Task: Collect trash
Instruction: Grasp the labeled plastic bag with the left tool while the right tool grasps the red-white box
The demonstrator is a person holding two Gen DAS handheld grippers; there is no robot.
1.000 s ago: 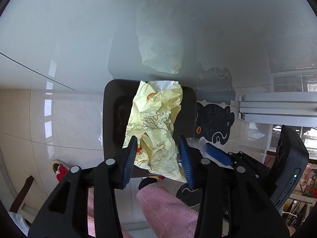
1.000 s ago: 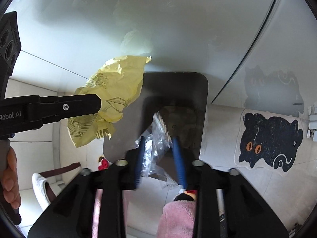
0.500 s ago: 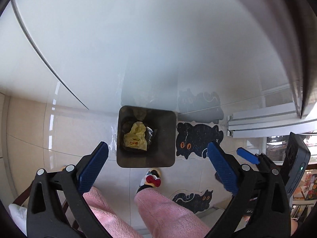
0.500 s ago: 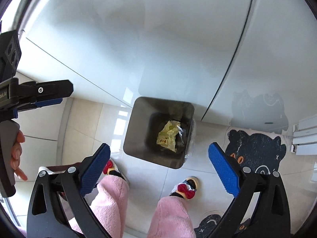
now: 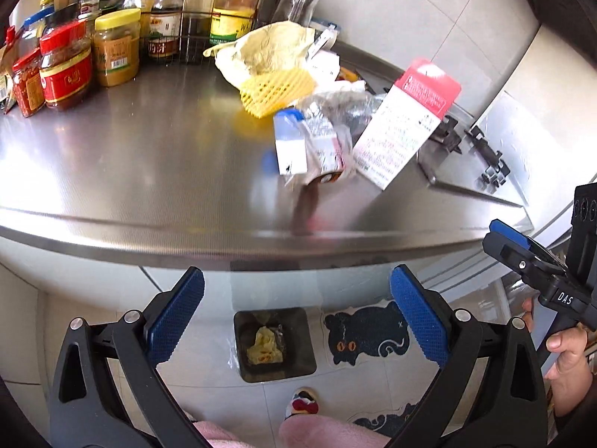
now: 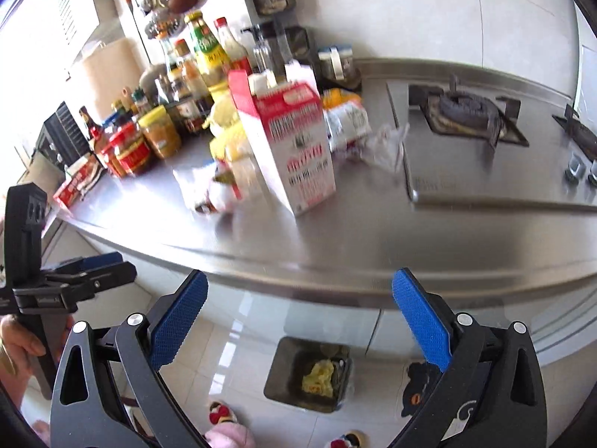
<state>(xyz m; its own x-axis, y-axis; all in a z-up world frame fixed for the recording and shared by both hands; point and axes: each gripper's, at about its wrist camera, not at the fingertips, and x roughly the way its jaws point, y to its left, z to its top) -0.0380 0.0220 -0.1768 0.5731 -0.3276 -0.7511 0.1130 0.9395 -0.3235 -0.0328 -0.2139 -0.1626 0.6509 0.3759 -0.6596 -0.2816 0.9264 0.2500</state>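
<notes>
Both grippers are open and empty, held in front of a steel counter (image 5: 149, 171). My left gripper (image 5: 296, 317) and right gripper (image 6: 298, 315) hang over the floor near the counter edge. A dark trash bin (image 5: 240, 339) on the floor holds a crumpled yellow wrapper (image 5: 265, 345); the bin (image 6: 283, 373) shows in the right wrist view too. On the counter lie a red-and-white milk carton (image 5: 405, 123), a small blue-capped bottle (image 5: 294, 142), clear plastic wrap (image 5: 335, 104), yellow foam netting (image 5: 276, 89) and a yellowish bag (image 5: 261, 50). The carton (image 6: 294, 138) stands upright in the right wrist view.
Jars and sauce bottles (image 5: 74, 59) crowd the counter's back left. A gas hob (image 6: 466, 112) sits at the right. A black cat mat (image 5: 367, 330) lies beside the bin. My feet in slippers (image 5: 304, 403) stand in front of the bin.
Both grippers let the yellow wrapper and the plastic drop into the bin, opened wide, then rose and tilted up from the bin to face the counter.
</notes>
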